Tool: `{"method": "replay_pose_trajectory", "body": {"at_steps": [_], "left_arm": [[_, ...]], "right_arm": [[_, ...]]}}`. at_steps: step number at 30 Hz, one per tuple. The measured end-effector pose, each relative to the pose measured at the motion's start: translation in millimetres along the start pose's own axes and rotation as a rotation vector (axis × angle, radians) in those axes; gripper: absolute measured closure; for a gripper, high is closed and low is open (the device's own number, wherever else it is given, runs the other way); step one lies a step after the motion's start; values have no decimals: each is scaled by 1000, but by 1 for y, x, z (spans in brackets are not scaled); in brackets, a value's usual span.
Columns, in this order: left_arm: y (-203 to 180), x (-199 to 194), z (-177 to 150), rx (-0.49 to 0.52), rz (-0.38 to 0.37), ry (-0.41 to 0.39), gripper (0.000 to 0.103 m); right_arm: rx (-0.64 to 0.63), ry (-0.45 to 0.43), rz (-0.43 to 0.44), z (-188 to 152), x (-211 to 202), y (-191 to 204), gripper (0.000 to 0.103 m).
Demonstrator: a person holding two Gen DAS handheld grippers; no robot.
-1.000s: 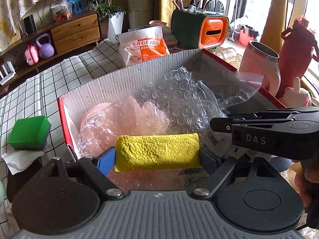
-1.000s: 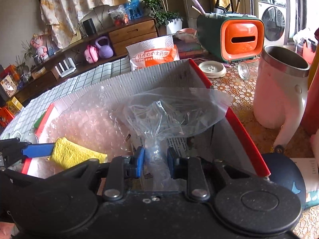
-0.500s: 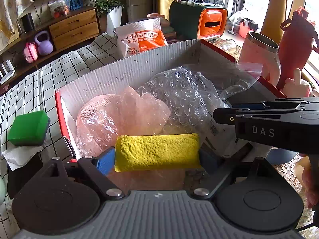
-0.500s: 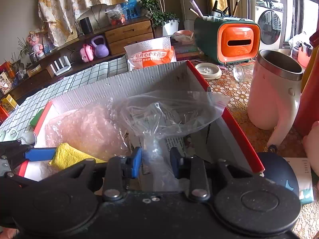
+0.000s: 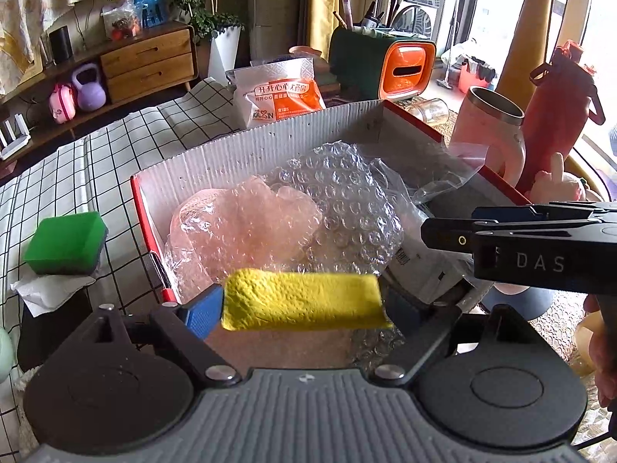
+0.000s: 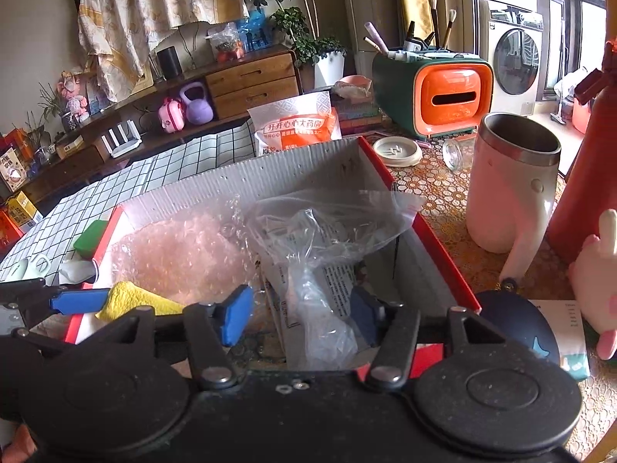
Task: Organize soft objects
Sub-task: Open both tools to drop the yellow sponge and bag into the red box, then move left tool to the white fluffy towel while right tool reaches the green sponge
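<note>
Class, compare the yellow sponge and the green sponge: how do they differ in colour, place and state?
The yellow sponge is held between the fingers of the left hand-held gripper, over the box; the green sponge lies untouched on the checked cloth, outside the box. The yellow one looks long and flat with a bumpy surface; the green one looks blockier, with a dark underside layer. Both are soft sponges.

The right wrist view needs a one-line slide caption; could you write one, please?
Right gripper open around a clear plastic bag in the box; left gripper holds a yellow sponge.
</note>
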State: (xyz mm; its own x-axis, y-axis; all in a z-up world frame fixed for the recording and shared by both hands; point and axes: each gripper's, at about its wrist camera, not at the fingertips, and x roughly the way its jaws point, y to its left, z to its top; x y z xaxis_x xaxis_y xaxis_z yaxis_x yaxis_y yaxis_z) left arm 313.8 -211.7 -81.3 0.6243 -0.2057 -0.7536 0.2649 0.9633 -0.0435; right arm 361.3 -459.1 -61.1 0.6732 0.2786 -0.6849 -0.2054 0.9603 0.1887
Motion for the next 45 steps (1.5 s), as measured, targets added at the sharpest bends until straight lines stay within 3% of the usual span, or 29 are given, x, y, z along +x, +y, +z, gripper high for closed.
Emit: {"method": "replay_pose_trajectory", "body": {"at_steps": [8,25,37,45], "left_arm": [[3,-29,-3,8,-38,-69,9],[63,-118,-31,-73,20,-148,9],[139,-172,-59,-116,73,-171,4],[179,-178,-87,-194,91,-199,1]], "right_arm": [[5,-25,19,-1,-22,6,41],[-51,-96,122,-11,-80,51,35],[-136,-100,207,-16,-94,111,20],[-190,-82,262,-14,-78,154,0]]}}
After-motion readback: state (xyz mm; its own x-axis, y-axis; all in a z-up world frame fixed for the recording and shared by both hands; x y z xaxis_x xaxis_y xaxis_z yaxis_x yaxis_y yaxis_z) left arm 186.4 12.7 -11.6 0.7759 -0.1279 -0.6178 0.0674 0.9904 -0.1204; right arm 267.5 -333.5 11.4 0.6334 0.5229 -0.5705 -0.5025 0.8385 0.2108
